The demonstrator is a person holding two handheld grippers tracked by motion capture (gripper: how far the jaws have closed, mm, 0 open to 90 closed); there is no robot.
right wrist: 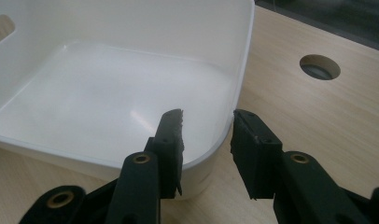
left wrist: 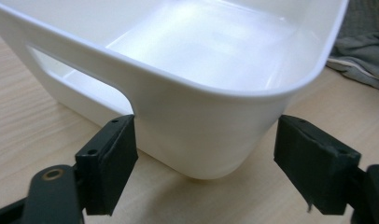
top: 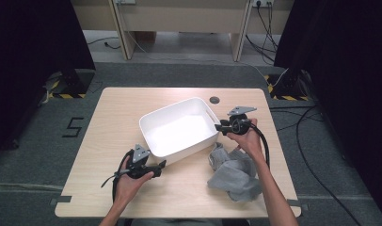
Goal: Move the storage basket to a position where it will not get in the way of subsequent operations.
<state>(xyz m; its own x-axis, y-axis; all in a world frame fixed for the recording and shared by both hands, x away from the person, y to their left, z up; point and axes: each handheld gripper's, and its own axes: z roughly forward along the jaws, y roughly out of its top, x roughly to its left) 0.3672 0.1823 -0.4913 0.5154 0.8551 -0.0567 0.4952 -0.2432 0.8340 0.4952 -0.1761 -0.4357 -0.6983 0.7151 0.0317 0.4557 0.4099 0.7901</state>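
Note:
A white plastic bin (top: 172, 109) with cut-out handles stands slantwise in the middle of the wooden table (top: 118, 113), nothing inside it. My left gripper (top: 162, 164) is at the bin's near corner. In the left gripper view its jaws stand wide open (left wrist: 206, 154), flanking that rounded corner (left wrist: 201, 135) without pressing on it. My right gripper (top: 218, 127) is at the bin's right corner. In the right gripper view it straddles the rim (right wrist: 246, 51), one jaw inside the bin and one outside (right wrist: 208, 126), with a gap left at the inner pad.
A crumpled grey cloth (top: 234, 174) lies on the table to the right of the bin, under my right forearm; its edge shows in the left gripper view (left wrist: 360, 51). A round cable hole (top: 214, 100) (right wrist: 319, 66) sits just behind the bin. Cables trail on the floor beyond.

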